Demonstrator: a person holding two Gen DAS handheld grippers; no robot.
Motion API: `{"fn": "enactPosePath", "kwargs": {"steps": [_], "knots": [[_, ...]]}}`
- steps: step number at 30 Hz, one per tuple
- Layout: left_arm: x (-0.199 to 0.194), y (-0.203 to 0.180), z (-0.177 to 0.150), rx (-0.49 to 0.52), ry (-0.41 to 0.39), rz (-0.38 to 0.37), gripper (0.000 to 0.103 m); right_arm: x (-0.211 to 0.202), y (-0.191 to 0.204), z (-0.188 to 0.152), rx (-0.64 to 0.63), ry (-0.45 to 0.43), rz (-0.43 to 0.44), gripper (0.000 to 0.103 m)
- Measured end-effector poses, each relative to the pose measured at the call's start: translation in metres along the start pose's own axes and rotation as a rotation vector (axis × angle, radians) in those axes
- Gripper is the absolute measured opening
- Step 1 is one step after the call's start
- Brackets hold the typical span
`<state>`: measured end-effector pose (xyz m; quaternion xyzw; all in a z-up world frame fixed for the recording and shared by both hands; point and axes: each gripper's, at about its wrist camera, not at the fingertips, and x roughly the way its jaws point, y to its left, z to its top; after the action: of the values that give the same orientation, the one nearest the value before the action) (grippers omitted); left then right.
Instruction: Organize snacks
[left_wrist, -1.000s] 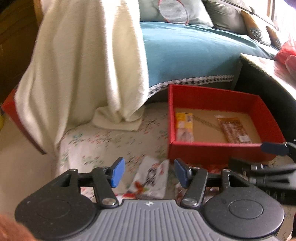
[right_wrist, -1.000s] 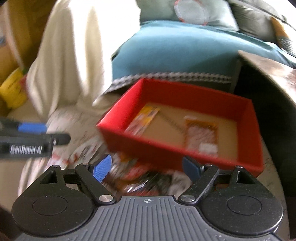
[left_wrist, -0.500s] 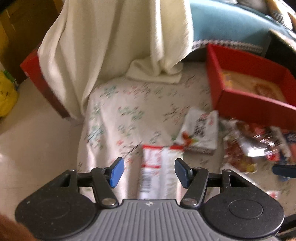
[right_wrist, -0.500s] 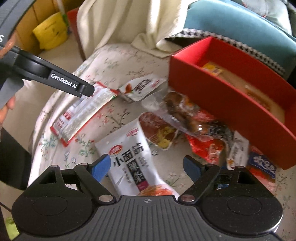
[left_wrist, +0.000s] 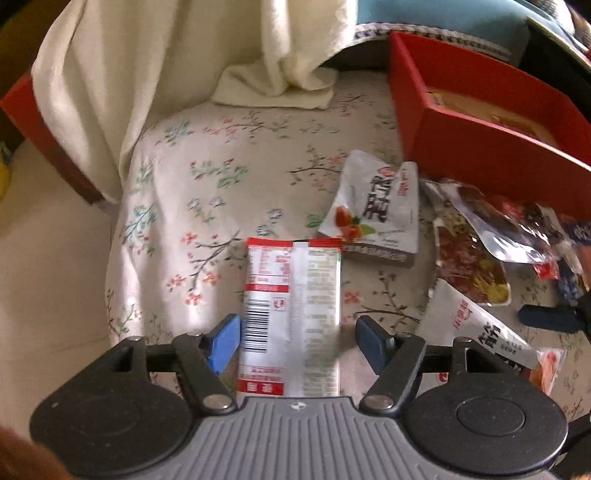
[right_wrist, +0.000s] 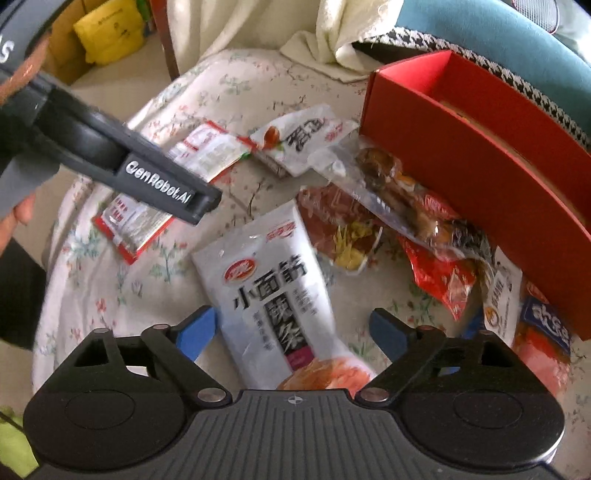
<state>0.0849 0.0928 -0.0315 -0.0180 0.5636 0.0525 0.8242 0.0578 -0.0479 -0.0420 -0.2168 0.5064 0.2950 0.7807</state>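
My left gripper (left_wrist: 297, 328) points down over a red-and-white packet (left_wrist: 291, 295) lying label-down on the floral cloth. Its jaws are opening and straddle the packet's near end without pressing on it. My right gripper (right_wrist: 291, 321) hangs over a white packet with black characters (right_wrist: 269, 295). Its jaws are closing a little, with the pads still apart from the packet between them. A red box (right_wrist: 480, 158) with a brown floor stands at the upper right. The left gripper's finger (right_wrist: 166, 184) crosses the right wrist view above the red-and-white packet (right_wrist: 136, 221).
More snacks lie before the box: a white packet with a red fruit picture (left_wrist: 376, 210), a clear bag of brown pieces (right_wrist: 406, 192), and a red-and-yellow packet (right_wrist: 343, 236). A cream towel (left_wrist: 184, 74) hangs at the back left. The cloth's edge (left_wrist: 118, 258) drops off at left.
Both grippers have sunk and tipped down toward the cloth, so the box has slid to the upper right. The left jaws have widened around the red-and-white packet.
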Motion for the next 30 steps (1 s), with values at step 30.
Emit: {"fn": "enactPosePath", "kwargs": {"steps": [30], "knots": [[-0.005, -0.034, -0.021, 0.074, 0.004, -0.041, 0.087, -0.009, -0.006, -0.036, 0.155, 0.012, -0.050, 0.103]]}}
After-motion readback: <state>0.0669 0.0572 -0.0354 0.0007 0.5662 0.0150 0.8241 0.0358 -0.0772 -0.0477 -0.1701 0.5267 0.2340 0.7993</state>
